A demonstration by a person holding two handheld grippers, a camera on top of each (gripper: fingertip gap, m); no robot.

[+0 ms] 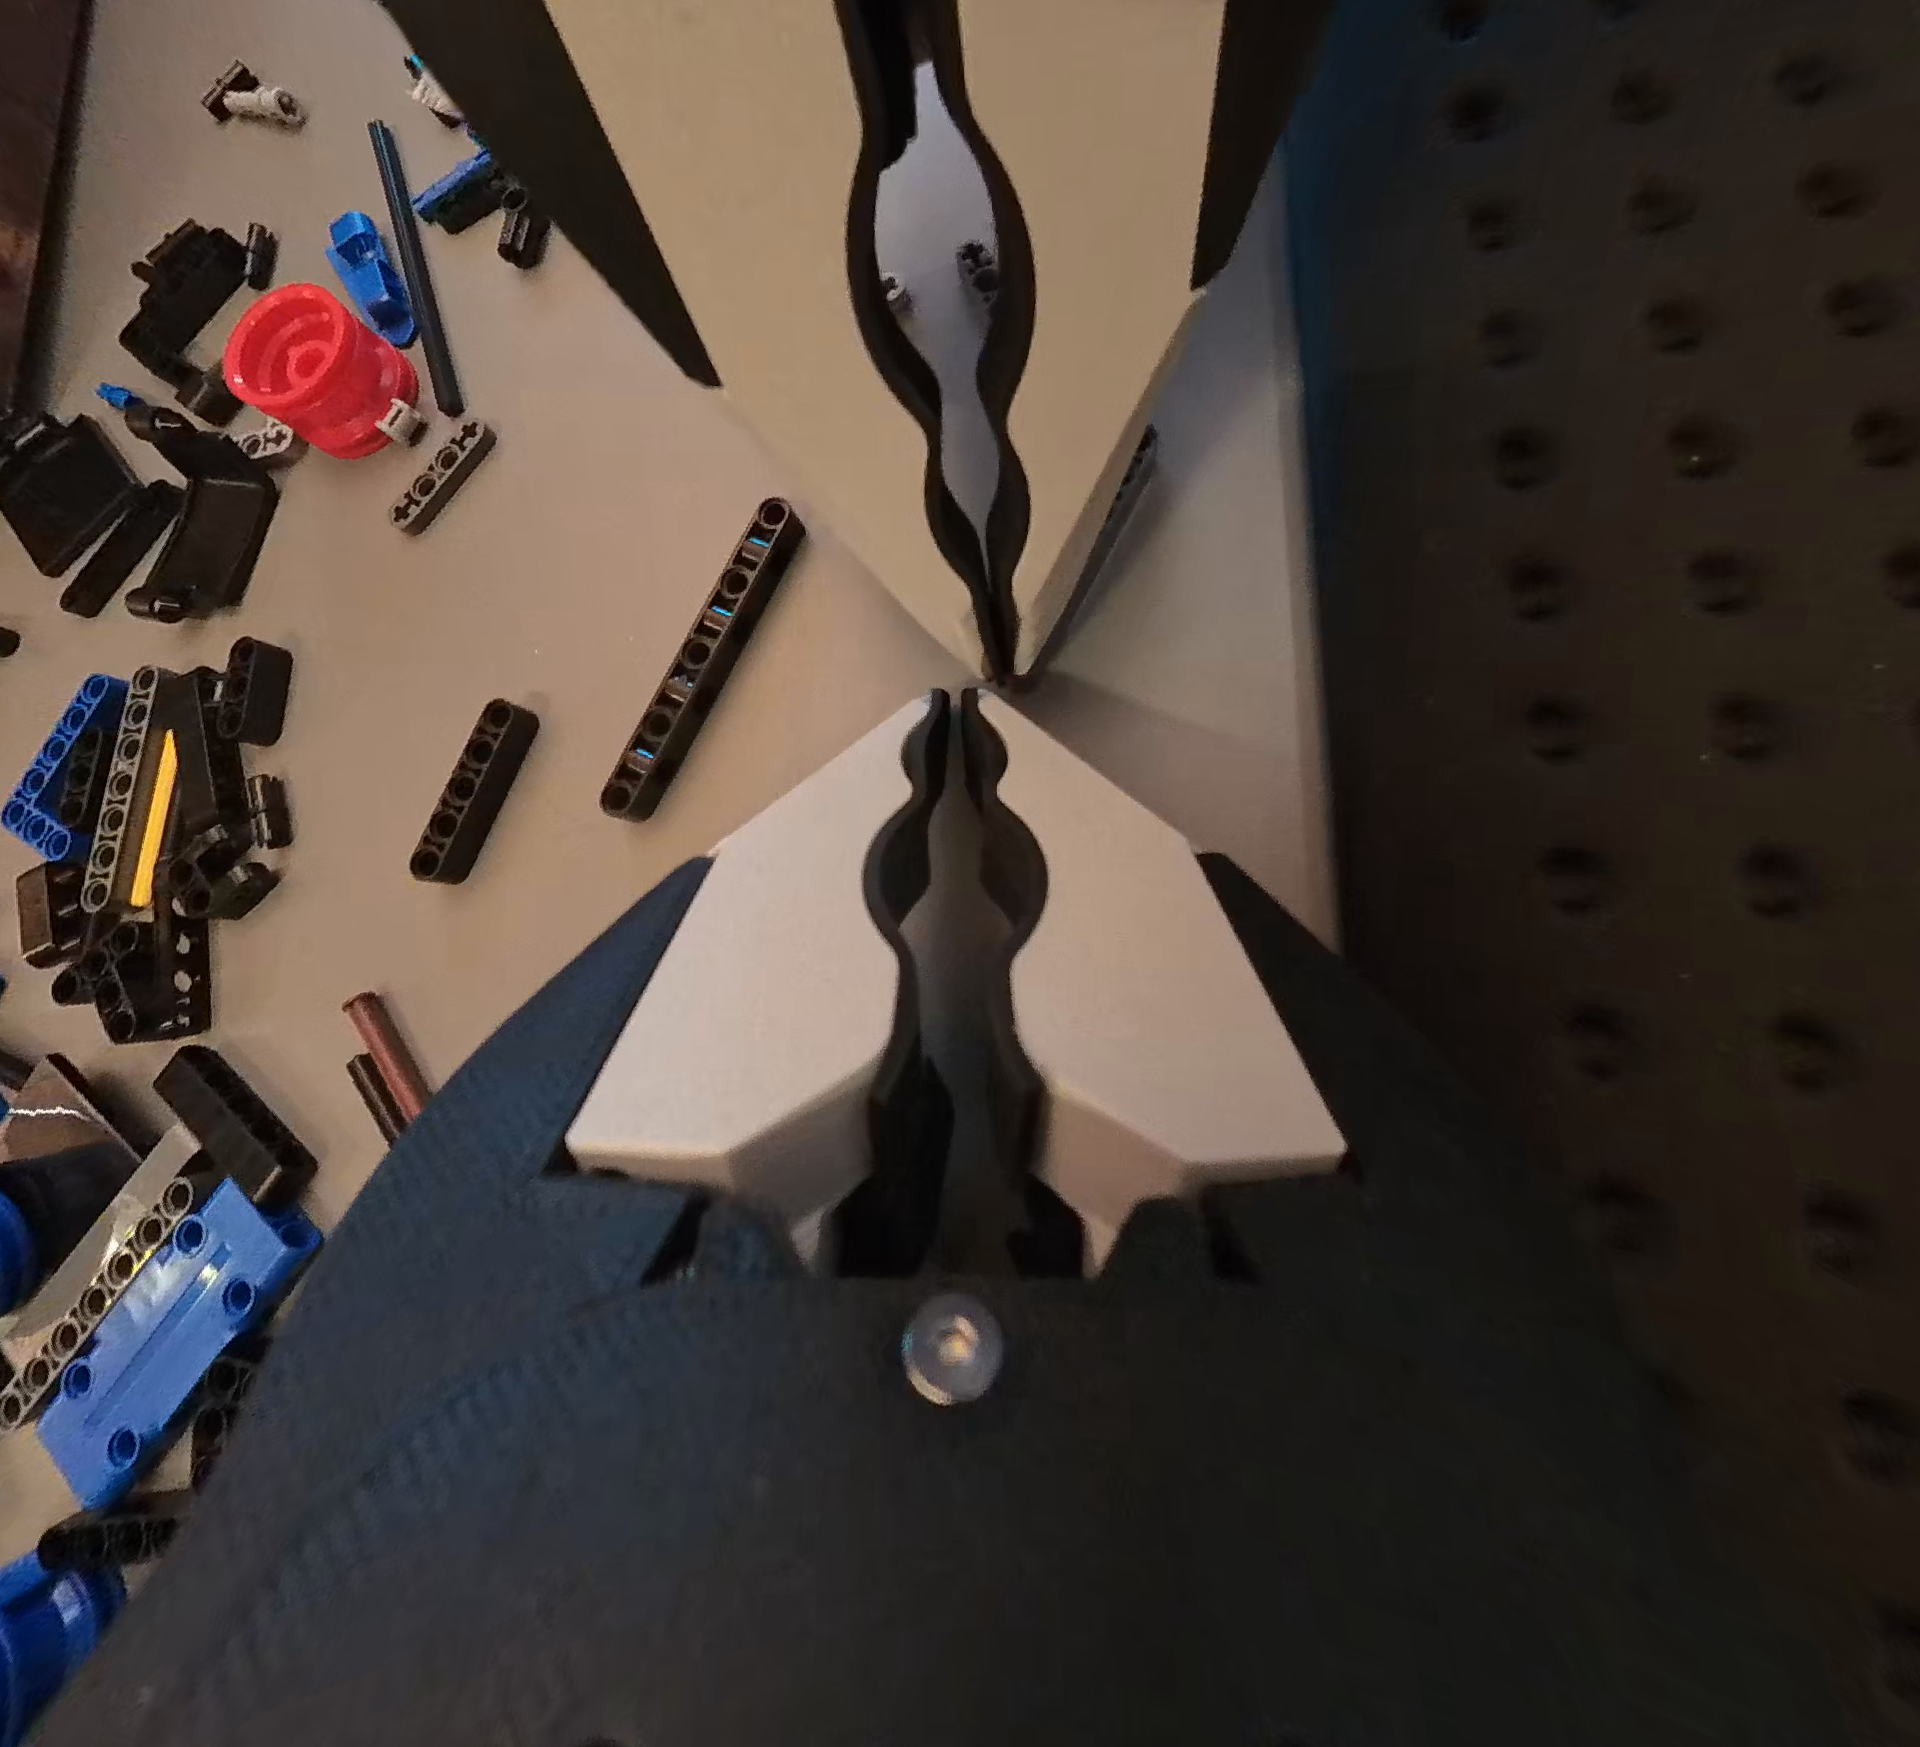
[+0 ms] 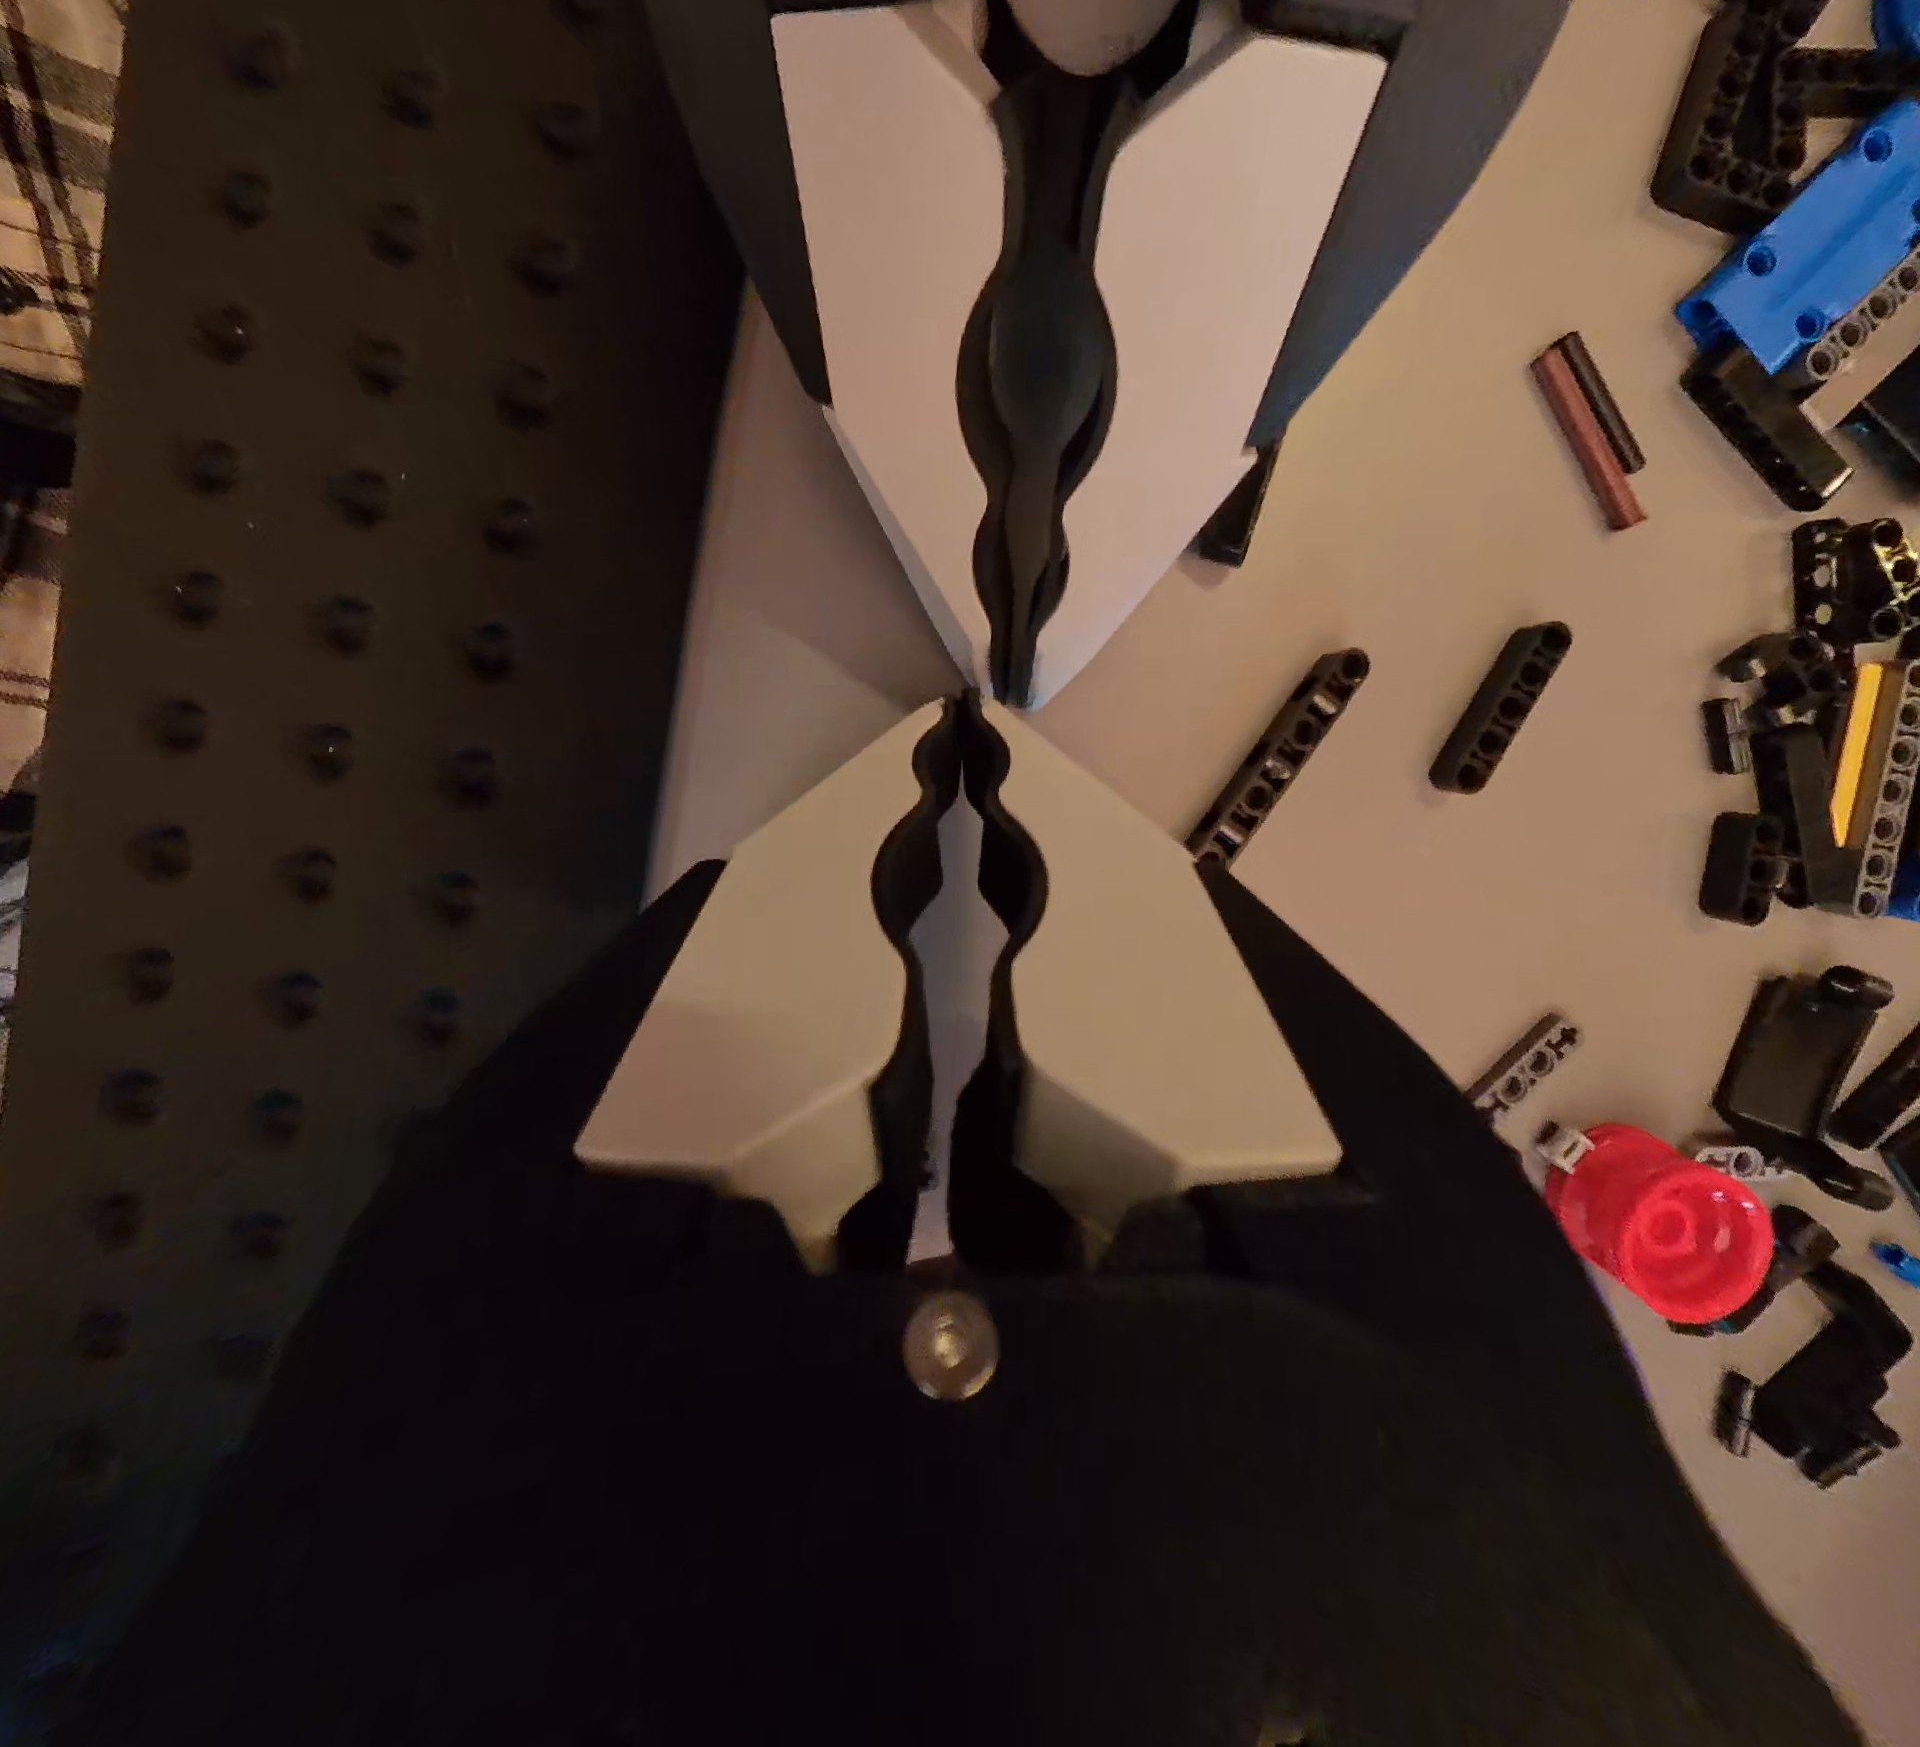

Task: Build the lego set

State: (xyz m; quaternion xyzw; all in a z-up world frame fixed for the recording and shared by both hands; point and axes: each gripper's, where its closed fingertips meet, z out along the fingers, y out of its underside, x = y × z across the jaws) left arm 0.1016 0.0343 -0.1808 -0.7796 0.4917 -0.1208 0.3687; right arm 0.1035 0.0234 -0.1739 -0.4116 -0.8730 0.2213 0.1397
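My left gripper (image 1: 956,702) is shut, its fingertips pressed together just above the grey table (image 1: 540,554). My right gripper (image 1: 1003,671) comes in from the top of the left wrist view, also shut, tip to tip with the left one. In the right wrist view my right gripper (image 2: 961,710) is shut and the left gripper (image 2: 1018,695) faces it from above. I see no piece between either pair of pads. A long black beam (image 1: 707,658) and a short black beam (image 1: 476,791) lie left of the tips; they also show in the right wrist view, the long beam (image 2: 1283,752) and the short one (image 2: 1501,705).
A dark studded mat (image 1: 1621,554) borders the table; it shows on the left of the right wrist view (image 2: 343,554). Loose parts lie on the far side: a red wheel hub (image 1: 317,372), a blue panel (image 1: 177,1323), brown and black axles (image 2: 1584,430), and piles of black pieces. The red wheel hub (image 1: 317,372) is about 15 cm from both grippers' fingertips. The right camera catches it too, in the right wrist view (image 2: 1654,1201).
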